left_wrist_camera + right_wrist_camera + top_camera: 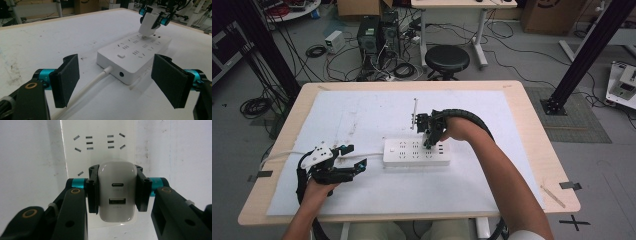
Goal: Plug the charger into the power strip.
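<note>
Charger (117, 192) over power strip (416, 152), cord (85, 91) leftward.

Grey floor with tangled cables (332, 62), black stool (447, 60), second desk (462, 5).

The charger (117, 195) hides the power strip (100, 150) sockets beneath it; its prongs are concealed in the right gripper view. The cord (82, 92) runs off the bottom edge. Socket markings are too small to read.

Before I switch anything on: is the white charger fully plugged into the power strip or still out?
Not fully in. The charger sits tilted above the power strip, prongs at a socket, held in the right gripper.
</note>
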`<action>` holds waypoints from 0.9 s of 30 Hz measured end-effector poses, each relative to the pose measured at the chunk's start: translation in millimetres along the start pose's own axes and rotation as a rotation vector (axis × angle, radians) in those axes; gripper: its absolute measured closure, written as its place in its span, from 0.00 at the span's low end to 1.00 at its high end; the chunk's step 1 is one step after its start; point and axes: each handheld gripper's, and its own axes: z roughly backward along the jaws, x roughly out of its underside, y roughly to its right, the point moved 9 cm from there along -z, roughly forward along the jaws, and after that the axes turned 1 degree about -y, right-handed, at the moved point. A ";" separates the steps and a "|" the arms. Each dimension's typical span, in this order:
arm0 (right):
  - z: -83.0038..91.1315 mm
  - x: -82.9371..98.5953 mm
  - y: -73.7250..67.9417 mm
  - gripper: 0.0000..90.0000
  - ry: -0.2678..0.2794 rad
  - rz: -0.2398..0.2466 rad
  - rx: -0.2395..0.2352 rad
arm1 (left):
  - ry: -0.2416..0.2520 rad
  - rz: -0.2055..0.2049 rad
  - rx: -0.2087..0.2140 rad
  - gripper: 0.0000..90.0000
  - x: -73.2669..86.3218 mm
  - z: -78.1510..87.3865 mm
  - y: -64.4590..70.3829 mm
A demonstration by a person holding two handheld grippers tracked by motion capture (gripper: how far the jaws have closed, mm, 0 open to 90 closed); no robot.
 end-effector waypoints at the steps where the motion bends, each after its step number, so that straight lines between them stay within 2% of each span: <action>1: -0.5 -1.6 -0.5 0.71 -0.011 0.000 -0.004 | -0.001 0.001 0.003 0.25 0.1 -0.3 0.7; 5: -2.8 -5.0 0.6 0.71 -0.021 0.007 -0.006 | -0.004 -0.004 0.005 0.25 0.6 -0.5 1.6; 7: -3.4 -5.0 0.5 0.71 -0.024 -0.007 -0.009 | -0.002 -0.001 0.002 0.25 0.5 -0.5 1.0; 8: -8.9 -2.7 -0.2 0.71 -0.049 0.011 -0.002 | 0.000 0.003 0.002 0.25 0.2 -0.7 1.0; 12: -9.5 -3.6 -0.8 0.71 -0.039 0.010 0.005 | 0.004 0.008 0.003 0.25 0.1 -1.2 0.4; 23: -12.5 -4.0 1.5 0.71 -0.030 -0.009 -0.040 | -0.002 0.010 0.006 0.25 0.0 -1.5 -0.5; 27: -15.1 -4.2 3.2 0.71 -0.028 -0.001 -0.056 | -0.003 0.008 0.006 0.25 -0.7 -2.9 -0.4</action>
